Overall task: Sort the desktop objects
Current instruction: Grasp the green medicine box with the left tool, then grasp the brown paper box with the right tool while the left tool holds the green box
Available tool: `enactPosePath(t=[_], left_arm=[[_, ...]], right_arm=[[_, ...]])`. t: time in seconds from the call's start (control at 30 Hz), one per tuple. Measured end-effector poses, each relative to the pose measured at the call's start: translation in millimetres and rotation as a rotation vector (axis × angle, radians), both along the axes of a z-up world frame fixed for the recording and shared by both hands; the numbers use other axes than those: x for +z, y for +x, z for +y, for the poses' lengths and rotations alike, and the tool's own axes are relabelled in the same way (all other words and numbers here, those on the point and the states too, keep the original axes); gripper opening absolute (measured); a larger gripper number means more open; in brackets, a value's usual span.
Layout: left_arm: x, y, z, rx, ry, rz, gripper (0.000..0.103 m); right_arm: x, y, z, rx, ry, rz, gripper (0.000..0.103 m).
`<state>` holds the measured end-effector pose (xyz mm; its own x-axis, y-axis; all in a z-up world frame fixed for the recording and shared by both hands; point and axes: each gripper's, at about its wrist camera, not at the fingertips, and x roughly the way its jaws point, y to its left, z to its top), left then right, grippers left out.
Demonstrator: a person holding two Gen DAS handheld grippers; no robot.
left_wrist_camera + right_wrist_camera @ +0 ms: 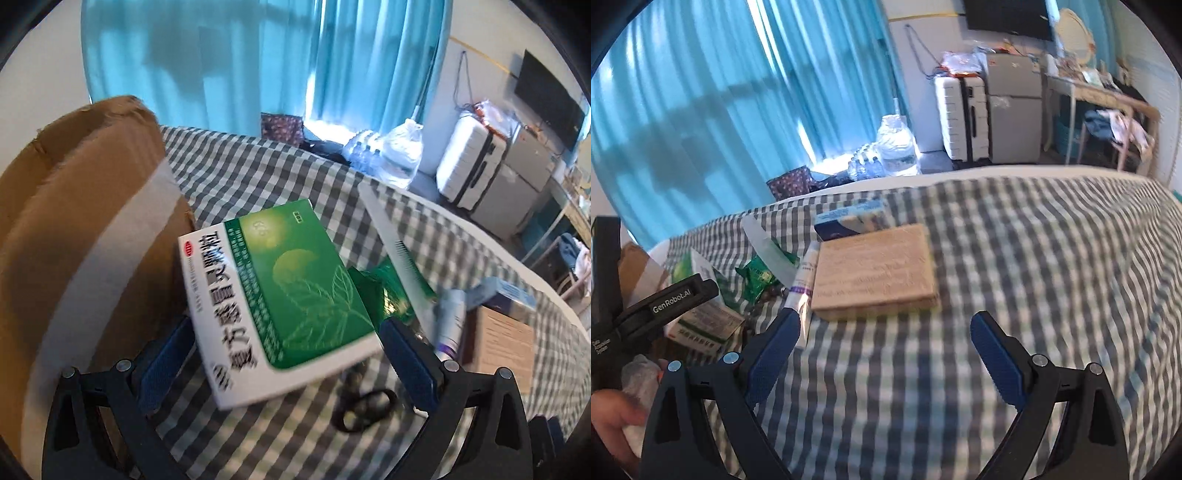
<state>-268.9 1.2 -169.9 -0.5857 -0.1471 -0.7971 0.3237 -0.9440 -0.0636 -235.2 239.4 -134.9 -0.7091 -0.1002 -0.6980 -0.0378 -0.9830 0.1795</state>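
Observation:
My left gripper (pixel 286 343) is shut on a green and white medicine box (pixel 273 295) and holds it above the checked cloth, next to a brown cardboard box (pixel 74 236) on the left. A white comb (pixel 395 251), a green packet (pixel 384 291), a white tube (pixel 448 325) and a black hair tie (pixel 364 406) lie on the cloth beyond. My right gripper (pixel 882 354) is open and empty above the checked cloth, in front of a flat tan box (pixel 875 273). The tube (pixel 801 291) lies by its left finger. A blue box (pixel 849 221) lies behind the tan box.
The left gripper's body (pixel 653 306) and the hand holding it show at the left of the right wrist view. The tan box (pixel 506 347) and blue box (pixel 513 295) are at the right in the left wrist view. Water bottles (pixel 897 147), a suitcase (pixel 960 118) and curtains stand beyond.

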Motion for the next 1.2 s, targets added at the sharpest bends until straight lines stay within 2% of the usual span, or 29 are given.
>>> enactPosePath(t=[0.17,0.27,0.33,0.37,0.43,0.53,0.63,0.73,1.0,1.2], left_arm=[[-19,-11,-4,-0.004,-0.027,-0.038,0.103],[-27,-12,0,-0.029,-0.051,-0.058,0.103],[-28,-10,0,-0.064,-0.035,-0.032,0.101],[-29,-9,-1,-0.071,-0.028,-0.023,0.095],[-31,-8,-6,-0.074,-0.01,-0.029,0.094],[-27,-5,-11,-0.077,0.017,-0.019,0.094],[-23,-2,-11,-0.084,0.033,-0.011,0.093],[-21,-2,-13,-0.095,0.035,-0.008,0.093],[-20,-7,-10,-0.127,0.042,-0.024,0.093],[-17,-8,-6,-0.143,0.031,-0.033,0.093]], right_arm=[[-10,-28,-17,0.013,0.05,-0.029,0.095],[-12,-28,-28,0.025,0.154,0.007,0.099],[-14,-28,-28,0.025,0.184,0.015,0.101],[-16,-30,-24,0.024,0.171,0.005,0.102],[-23,-34,-15,0.031,0.108,-0.019,0.102],[-25,-34,-16,0.045,0.109,-0.01,0.102],[-29,-35,-34,0.072,0.216,0.006,0.103],[-34,-39,-41,0.059,0.253,0.022,0.103],[-41,-51,-34,0.038,0.163,0.017,0.103],[-46,-66,4,0.032,-0.077,-0.062,0.103]])
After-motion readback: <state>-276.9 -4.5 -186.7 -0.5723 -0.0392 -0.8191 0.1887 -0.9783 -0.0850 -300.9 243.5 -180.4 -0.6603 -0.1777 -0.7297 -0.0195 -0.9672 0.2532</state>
